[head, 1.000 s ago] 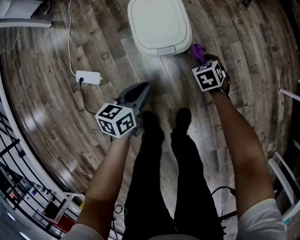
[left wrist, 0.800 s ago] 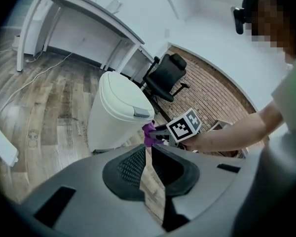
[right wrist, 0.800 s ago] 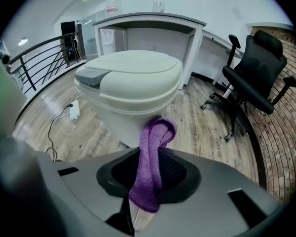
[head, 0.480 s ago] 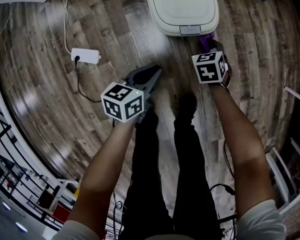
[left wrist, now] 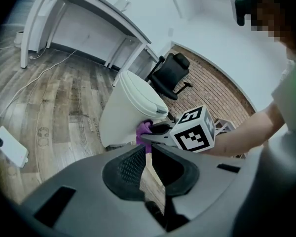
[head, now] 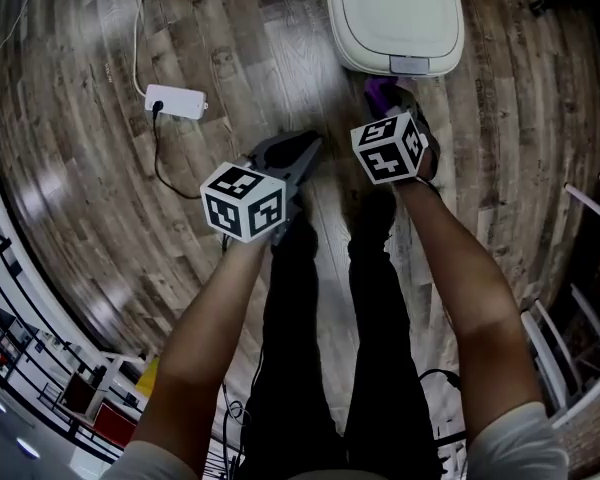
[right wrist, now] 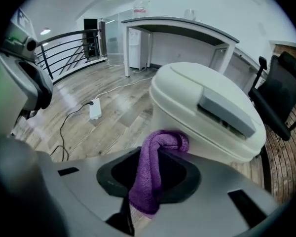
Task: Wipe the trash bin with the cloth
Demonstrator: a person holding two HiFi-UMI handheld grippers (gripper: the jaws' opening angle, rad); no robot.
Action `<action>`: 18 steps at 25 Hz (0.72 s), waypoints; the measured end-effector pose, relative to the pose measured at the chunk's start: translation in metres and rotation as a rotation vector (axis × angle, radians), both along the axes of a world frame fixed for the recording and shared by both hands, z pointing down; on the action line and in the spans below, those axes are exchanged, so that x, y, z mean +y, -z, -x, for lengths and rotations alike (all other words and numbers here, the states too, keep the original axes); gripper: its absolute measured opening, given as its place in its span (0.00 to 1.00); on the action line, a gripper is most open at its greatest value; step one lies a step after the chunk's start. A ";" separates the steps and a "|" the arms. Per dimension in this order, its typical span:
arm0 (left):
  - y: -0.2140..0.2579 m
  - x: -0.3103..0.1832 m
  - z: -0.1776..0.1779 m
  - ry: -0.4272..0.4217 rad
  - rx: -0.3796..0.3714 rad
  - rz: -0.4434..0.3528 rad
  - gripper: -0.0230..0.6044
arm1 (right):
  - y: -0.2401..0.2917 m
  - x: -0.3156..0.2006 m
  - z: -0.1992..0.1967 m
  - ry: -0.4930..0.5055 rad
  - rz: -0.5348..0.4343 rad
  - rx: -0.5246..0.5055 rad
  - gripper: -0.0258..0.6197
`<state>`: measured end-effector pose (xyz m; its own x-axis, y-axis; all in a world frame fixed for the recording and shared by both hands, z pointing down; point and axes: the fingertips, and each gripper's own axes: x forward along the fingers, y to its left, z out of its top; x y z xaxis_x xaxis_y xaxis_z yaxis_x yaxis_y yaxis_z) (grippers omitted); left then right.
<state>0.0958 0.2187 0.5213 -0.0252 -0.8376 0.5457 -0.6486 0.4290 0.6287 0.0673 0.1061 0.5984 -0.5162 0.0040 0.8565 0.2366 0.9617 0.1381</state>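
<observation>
Purple cloth [right wrist: 153,177] is pinched in the right claw [right wrist: 158,157], jaws clenched on it. It sits at the trash bin's [right wrist: 207,112] front wall, just under the lid's grey latch. We can't confirm actual contact from any view.

Risks from here, as we read it:
- Only a small rolled wad sticks out past the jaw tips. Push hard and bare jaw plastic could scrape the bin instead of fabric.
- The cloth is held as a narrow strip, so drag along the wall may pull it out of the jaws.
- Nothing braces the bin, and it may skid on the wood floor [head: 230,58] under side load.
- A stroke too high could hit the latch and pop the lid.

Orientation: the cloth's long axis runs along the jaws. The folded end points at the bin, and the loose tail hangs back toward the claw body.

Left claw [left wrist: 148,154] is clenched on nothing, with only a sliver of floor showing between its jaws. It hangs well short of the bin, on the person's side of it.

A white power strip [head: 175,101] with its cable lies well apart from the bin. We judge it out of the wipe path.
</observation>
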 end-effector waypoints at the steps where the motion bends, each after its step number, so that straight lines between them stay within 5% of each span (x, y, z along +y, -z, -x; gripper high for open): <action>1: -0.002 0.004 0.001 0.005 0.002 0.003 0.09 | -0.001 0.012 0.004 0.035 0.004 -0.003 0.19; 8: -0.012 0.032 0.004 0.037 0.013 0.034 0.09 | 0.001 0.091 0.022 0.299 0.065 -0.021 0.19; 18: -0.015 0.019 -0.001 0.021 0.022 0.026 0.09 | -0.021 0.048 -0.019 0.289 0.022 0.086 0.19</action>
<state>0.0967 0.2374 0.5360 -0.0300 -0.8225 0.5680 -0.6255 0.4587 0.6312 0.0859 0.1539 0.6194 -0.4168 0.1594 0.8949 0.5110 0.8553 0.0857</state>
